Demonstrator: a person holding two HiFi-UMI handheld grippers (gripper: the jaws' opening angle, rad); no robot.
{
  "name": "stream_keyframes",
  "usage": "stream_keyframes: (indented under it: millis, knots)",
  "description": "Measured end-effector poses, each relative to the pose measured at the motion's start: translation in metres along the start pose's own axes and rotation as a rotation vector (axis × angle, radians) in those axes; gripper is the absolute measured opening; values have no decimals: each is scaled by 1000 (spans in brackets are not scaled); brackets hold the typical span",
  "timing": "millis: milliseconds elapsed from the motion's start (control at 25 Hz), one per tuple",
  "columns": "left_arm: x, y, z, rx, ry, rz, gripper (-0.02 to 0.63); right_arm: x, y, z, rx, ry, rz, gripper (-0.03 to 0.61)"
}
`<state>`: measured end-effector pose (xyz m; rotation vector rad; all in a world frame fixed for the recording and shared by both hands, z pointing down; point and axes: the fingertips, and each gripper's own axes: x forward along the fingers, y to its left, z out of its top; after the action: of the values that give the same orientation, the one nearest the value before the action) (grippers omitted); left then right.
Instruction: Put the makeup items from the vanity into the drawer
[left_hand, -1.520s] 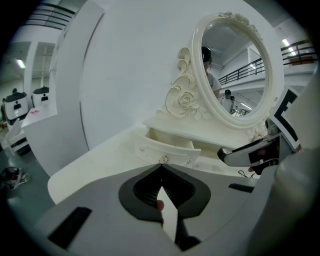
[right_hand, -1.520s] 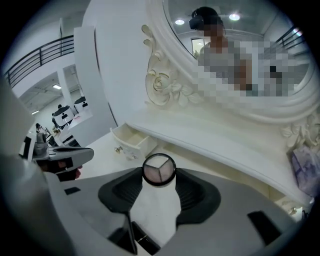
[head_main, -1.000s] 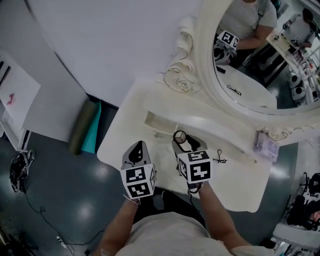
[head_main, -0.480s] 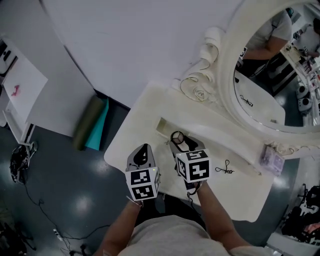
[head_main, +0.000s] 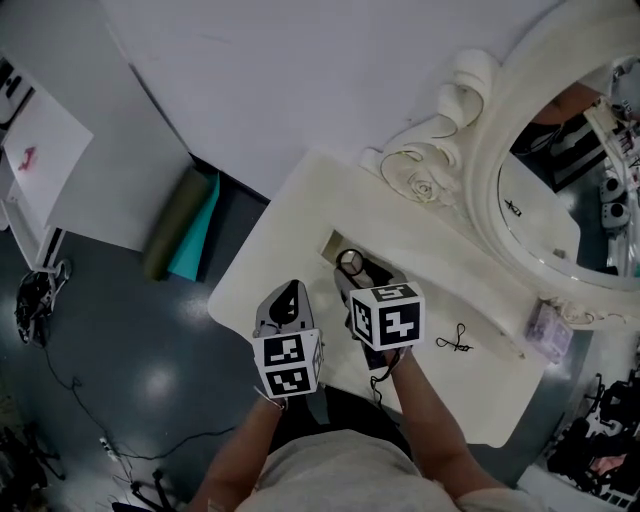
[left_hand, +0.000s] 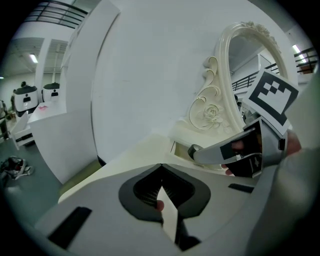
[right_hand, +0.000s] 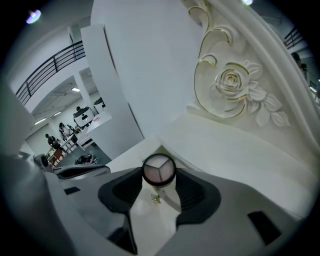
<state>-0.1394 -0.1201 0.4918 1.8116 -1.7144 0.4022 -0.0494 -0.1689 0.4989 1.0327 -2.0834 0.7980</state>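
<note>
My right gripper (head_main: 353, 272) (right_hand: 159, 175) is shut on a small round compact (head_main: 350, 262) (right_hand: 159, 169) with three pale shades in a dark rim. It holds the compact over the left end of the open drawer (head_main: 331, 243) (left_hand: 180, 150) in the white vanity (head_main: 290, 200). Just left of it, over the vanity's front part, my left gripper (head_main: 289, 292) (left_hand: 161, 167) has its jaw tips together and nothing between them. In the left gripper view the right gripper (left_hand: 200, 152) reaches in from the right toward the drawer.
A thin black item (head_main: 456, 340) lies on the vanity top right of my right hand, and a lilac box (head_main: 546, 334) sits under the ornate mirror (head_main: 560, 200). On the floor to the left are a rolled green and teal mat (head_main: 185, 225), a white table (head_main: 45, 165) and cables (head_main: 30, 295).
Both grippers have moved a little forward and down. The compact now hangs nearer the drawer's left end. The head view has swung, so the mirror sits further right.
</note>
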Motion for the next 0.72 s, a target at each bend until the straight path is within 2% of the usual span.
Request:
stream_keyframes:
  millis: [720]
  knots:
    - [6, 12, -15, -35, 26, 27, 8, 13, -6, 0, 28, 11, -13, 222]
